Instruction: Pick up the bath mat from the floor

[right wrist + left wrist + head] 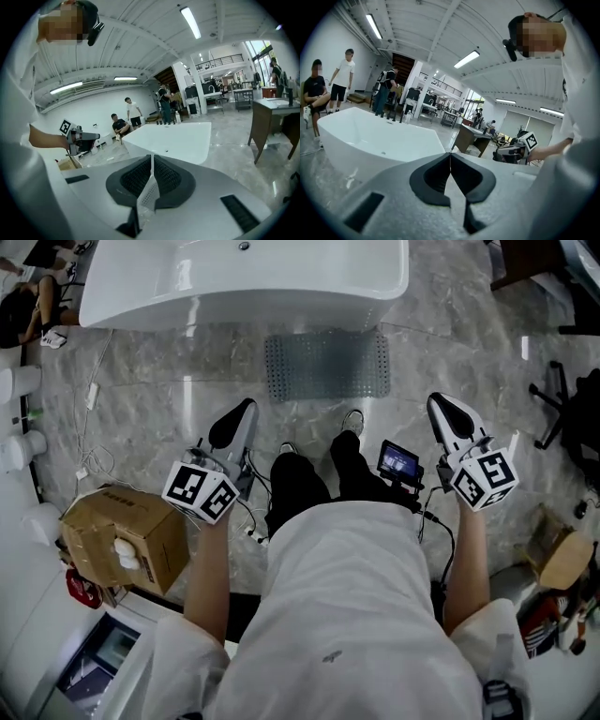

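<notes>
The bath mat (326, 365) is lying flat on the floor beside the bathtub (244, 282). The left gripper (244, 411) and right gripper (441, 405) are hovering short of it, fingers clenched on nothing.

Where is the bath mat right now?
In the head view the mat lies flat on the floor at top centre, right beside the white bathtub and just ahead of the person's shoes.

white bathtub (187, 287) at the top, cardboard box (155, 531) on the grey marble floor (450, 343) at left
</notes>
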`<state>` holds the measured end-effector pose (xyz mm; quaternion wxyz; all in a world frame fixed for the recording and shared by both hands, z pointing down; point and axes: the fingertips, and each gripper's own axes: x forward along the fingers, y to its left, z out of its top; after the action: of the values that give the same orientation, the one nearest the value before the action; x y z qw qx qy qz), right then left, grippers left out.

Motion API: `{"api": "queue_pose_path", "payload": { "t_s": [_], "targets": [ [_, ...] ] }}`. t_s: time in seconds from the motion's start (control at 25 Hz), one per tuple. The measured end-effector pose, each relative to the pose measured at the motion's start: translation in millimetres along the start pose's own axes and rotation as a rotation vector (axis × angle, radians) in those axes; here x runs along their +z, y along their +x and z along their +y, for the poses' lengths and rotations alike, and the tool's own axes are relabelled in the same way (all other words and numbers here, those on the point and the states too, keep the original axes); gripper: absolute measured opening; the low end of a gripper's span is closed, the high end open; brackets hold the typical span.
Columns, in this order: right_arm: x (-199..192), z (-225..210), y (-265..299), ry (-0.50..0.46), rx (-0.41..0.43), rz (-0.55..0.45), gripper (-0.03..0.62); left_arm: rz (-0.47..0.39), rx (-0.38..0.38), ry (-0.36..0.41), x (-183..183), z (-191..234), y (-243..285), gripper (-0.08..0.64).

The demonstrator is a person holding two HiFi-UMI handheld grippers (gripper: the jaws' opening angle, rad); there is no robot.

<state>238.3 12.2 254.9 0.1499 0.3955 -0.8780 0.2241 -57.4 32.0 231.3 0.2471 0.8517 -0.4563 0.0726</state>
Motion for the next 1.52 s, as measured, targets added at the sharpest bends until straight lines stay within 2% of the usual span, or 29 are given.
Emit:
{"api": "queue_pose_path", "payload": {
  "t_s": [0.12, 0.28, 0.48, 0.6, 0.84, 0.96, 1.08, 1.2, 1.28, 1.36, 1.52],
  "targets": [
    [-26.7, -20.5, 15.0, 0.025, 0.026, 0.058, 0.008, 0.028, 0.016, 0.029, -13.9, 9.8, 22.2, 0.012],
    [-57.3, -44.5, 41.4, 0.043, 0.012, 0.127, 0.008, 0.105, 0.038, 0.013, -51.1, 42.2, 46.6, 0.012],
    [-119.5, -79.6, 77.1, 0.085, -0.034, 0.217, 0.008, 0.2, 0.004, -0.062, -108.3, 79.9, 72.7, 0.012],
    [-160.8, -95.6, 106.9, 0.071, -0.044, 0.275, 0.008, 0.206, 0.037, -0.115, -146.6, 115.3, 83.0, 0.012],
    [-243.1, -125.9, 162.0, 0.083, -0.063, 0.358, 0.008, 0.258, 0.125, -0.183, -242.4, 183.2, 110.6, 0.012],
    [-283.9, -149.3, 188.5, 0.14, -0.093, 0.384, 0.008, 0.291, 0.196, -0.229, -292.6, 220.7, 124.5, 0.012],
    [-329.5, -160.0, 211.4, 0.203, -0.106, 0.427, 0.008, 0.356, 0.249, -0.276, -351.3, 251.0, 130.2, 0.012],
    [-377.3, -159.1, 235.6, 0.231, -0.082, 0.485, 0.019, 0.444, 0.272, -0.332, -407.6, 278.3, 125.6, 0.014],
    [-405.3, -161.4, 249.1, 0.265, -0.046, 0.521, 0.051, 0.5, 0.283, -0.34, -438.1, 294.8, 123.9, 0.014],
    [-430.7, -171.5, 260.4, 0.275, -0.031, 0.555, 0.074, 0.521, 0.293, -0.349, -463.2, 310.6, 126.8, 0.014],
    [-481.3, -208.3, 282.3, 0.234, -0.069, 0.601, 0.083, 0.553, 0.306, -0.336, -512.7, 344.6, 140.2, 0.015]
  ]
}}
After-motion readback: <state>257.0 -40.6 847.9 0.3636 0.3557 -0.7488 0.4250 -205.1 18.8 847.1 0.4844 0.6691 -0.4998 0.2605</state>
